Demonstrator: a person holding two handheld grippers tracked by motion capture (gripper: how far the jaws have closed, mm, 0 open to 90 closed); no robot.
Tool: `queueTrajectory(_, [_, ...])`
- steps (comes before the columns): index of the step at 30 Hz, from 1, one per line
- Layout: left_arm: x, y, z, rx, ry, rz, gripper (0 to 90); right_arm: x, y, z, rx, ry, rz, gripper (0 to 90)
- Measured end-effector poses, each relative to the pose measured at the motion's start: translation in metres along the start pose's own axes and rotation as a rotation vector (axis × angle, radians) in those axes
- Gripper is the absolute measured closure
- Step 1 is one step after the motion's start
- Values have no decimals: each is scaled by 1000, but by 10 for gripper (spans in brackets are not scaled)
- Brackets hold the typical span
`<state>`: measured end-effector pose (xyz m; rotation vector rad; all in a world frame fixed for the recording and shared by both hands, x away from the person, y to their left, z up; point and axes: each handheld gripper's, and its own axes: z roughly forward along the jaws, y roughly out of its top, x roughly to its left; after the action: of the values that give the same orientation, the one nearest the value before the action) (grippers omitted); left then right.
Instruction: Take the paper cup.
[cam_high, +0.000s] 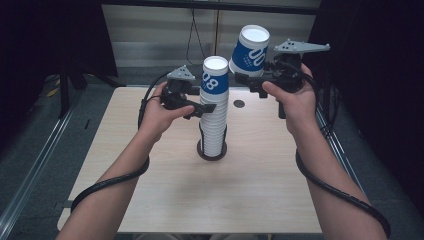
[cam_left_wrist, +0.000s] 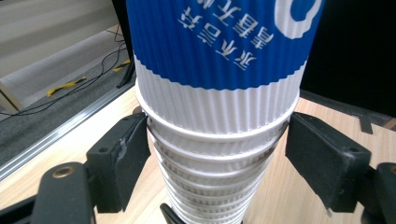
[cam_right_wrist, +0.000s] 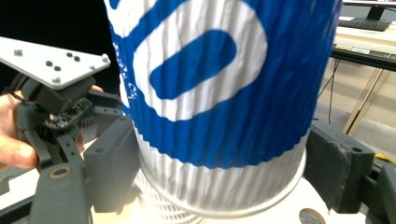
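Okay: one cup (cam_high: 250, 50) is off, clamped in right gripper (cam_high: 248, 75), tilted above the table (cam_high: 150, 200). Left gripper (cam_high: 202, 111) brackets the cup stack (cam_high: 214, 115), jaws narrow, contact unclear. Stack mostly remains.

Two black tools, left tool (cam_high: 199, 111) and right tool (cam_high: 243, 80), each topped by a grey three-cornered screwed plate, trailing black ribbed cables; forearms bare.
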<state>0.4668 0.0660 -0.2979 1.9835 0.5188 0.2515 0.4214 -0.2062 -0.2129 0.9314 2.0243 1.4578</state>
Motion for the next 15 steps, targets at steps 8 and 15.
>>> queueTrajectory(8, [-1,0,-3,-8,4,6,231,-5,-11,-8,6,-3,-3,191])
queueTrajectory(15, [-2,0,-6,-4,1,-1,217,-8,-24,-14,7,3,-1,191])
